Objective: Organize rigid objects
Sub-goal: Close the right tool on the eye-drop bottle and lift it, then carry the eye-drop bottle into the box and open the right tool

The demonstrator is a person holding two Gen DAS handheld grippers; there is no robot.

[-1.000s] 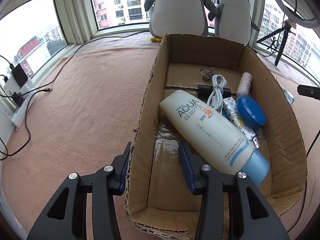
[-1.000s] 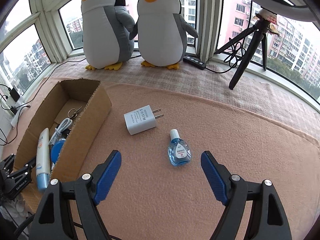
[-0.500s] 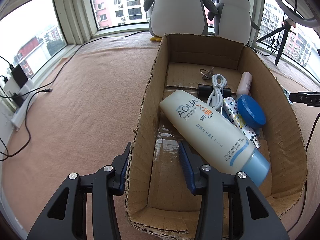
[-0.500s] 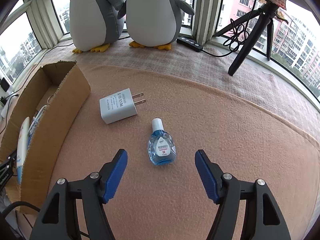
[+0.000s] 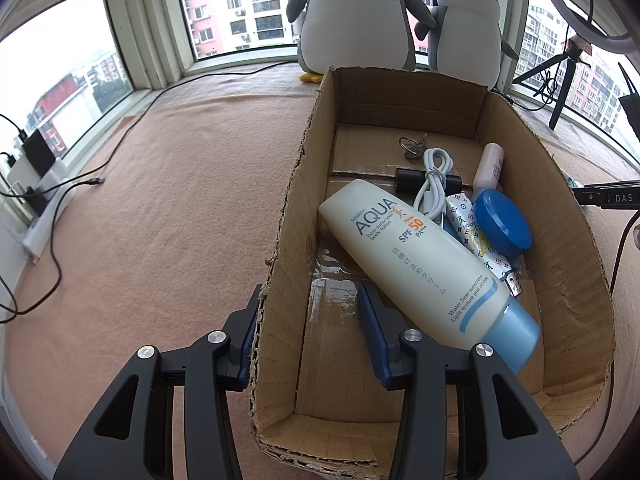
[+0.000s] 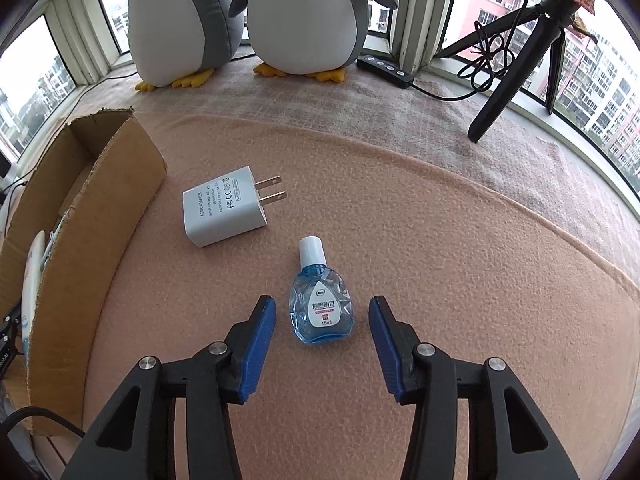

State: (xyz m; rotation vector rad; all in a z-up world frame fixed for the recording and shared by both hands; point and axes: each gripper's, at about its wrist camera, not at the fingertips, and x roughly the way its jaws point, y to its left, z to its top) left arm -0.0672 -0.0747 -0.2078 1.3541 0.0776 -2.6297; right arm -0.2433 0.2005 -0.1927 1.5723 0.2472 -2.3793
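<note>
Right gripper [image 6: 322,322] low over the tan blanket [image 6: 440,280], fingers [image 6: 260,332] spread wide, nothing held. Eye-drop bottle [image 6: 322,304] flat on the blanket between the two blue pads, white cap pointing away, gap to each pad. White plug adapter [image 6: 224,212] flat just beyond the bottle and to its left, prongs pointing right, not touching bottle. Cardboard box [image 6: 100,208] further left, open top.

Left gripper [image 5: 310,328] straddled the box's left wall [image 5: 280,240]: left finger outside, right finger [image 5: 370,332] inside over the taped box floor. Fingers apart; couldn't tell whether pads touched the cardboard. Not clamped on any item.

Inside box: sunscreen tube [image 5: 424,268] lying diagonal, blue cap toward the near right corner. Blue round lid [image 5: 502,222] to its right, resting on a patterned packet [image 5: 476,240]. White coiled cable [image 5: 434,182] over a black clip-like item [image 5: 408,178]. Small pink-white bottle [image 5: 490,166] near right wall. Key ring [image 5: 410,148] at far end.

Two penguin plushes [image 6: 304,16] on the sill behind the box. Black tripod [image 6: 516,64] at right by the window.
</note>
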